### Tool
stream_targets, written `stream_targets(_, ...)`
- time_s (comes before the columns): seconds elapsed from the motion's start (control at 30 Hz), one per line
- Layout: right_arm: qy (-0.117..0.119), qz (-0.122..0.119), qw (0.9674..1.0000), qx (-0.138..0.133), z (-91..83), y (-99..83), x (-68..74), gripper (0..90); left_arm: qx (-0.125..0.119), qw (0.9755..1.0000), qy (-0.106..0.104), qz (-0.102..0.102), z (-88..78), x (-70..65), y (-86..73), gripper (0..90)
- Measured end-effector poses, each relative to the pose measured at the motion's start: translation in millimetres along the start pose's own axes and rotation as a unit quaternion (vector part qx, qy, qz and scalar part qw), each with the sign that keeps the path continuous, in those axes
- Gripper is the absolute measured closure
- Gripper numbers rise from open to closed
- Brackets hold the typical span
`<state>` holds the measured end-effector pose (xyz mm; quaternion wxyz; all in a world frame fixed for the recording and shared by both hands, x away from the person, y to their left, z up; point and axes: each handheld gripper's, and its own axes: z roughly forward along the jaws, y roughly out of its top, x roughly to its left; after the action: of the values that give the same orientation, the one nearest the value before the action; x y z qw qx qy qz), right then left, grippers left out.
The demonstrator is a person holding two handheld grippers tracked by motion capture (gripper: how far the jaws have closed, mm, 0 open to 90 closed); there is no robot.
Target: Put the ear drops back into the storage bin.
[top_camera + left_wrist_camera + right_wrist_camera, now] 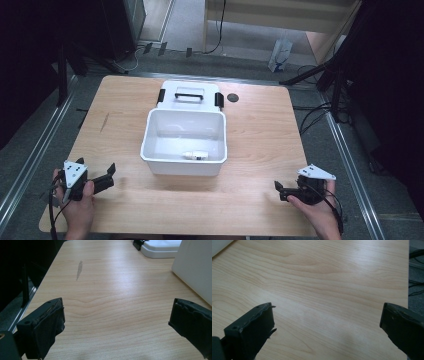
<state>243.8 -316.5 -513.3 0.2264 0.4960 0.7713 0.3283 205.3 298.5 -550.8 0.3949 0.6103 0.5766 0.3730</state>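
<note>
An open white plastic box (150, 131) stands in the middle of the wooden table (260, 130). Its lid (189, 95), with a handle and two black latches, lies flat behind it. A small white object (195, 155) lies on the box floor near the front wall. My left gripper (96, 166) is held near the table's front left, open and holding nothing (117, 312). My right gripper (292, 181) is at the front right, also open over bare wood (328, 312). The box wall (195, 267) is to the right of the left jaws.
A small dark round disc (232, 97) lies on the table right of the lid. A grey streak (79, 270) marks the wood at the left. Metal rails and cables run along the floor on both sides of the table.
</note>
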Motion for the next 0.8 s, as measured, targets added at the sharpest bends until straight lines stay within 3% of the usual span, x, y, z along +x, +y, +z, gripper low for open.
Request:
stream_targets(0.03,-0.002,0.015,0.9998,-0.014,-0.4,-9.4,-2.2,0.0,0.002,1.0,0.0,0.002,-0.2,-0.1,0.1,0.5)
stream_targets(0.13,-0.01,0.025,0.9993,-0.027,-0.9,-18.2,-3.9,0.0,0.002,1.0,0.0,0.002,-0.1,-0.1,0.1,0.5)
stream_targets(0.17,-0.012,0.045,0.998,-0.042,-1.6,-27.0,-6.5,0.0,0.001,1.0,0.0,0.001,0.0,-0.1,0.1,0.5)
stream_targets(0.43,-0.024,0.098,0.991,-0.088,-2.5,-49.1,-14.7,0.0,0.002,1.0,0.0,0.002,0.0,0.1,0.2,0.5)
stream_targets(0.6,-0.019,0.13,0.9884,-0.076,0.3,-48.7,-20.8,0.0,0.004,1.0,0.003,0.001,0.9,-0.7,0.4,0.5)
stream_targets(0.67,-0.016,0.131,0.9889,-0.069,1.5,-48.2,-21.1,0.0,0.005,1.0,0.005,0.003,1.0,-1.1,0.5,0.5)
stream_targets(0.7,-0.019,0.123,0.9911,-0.047,5.4,-46.0,-19.8,0.0,0.01,0.9999,0.005,0.004,1.1,-1.5,0.6,0.6)
stream_targets(0.8,-0.024,0.114,0.9925,-0.037,6.6,-45.0,-17.2,0.0,0.013,0.9999,0.006,0.004,1.0,-1.6,0.5,0.6)
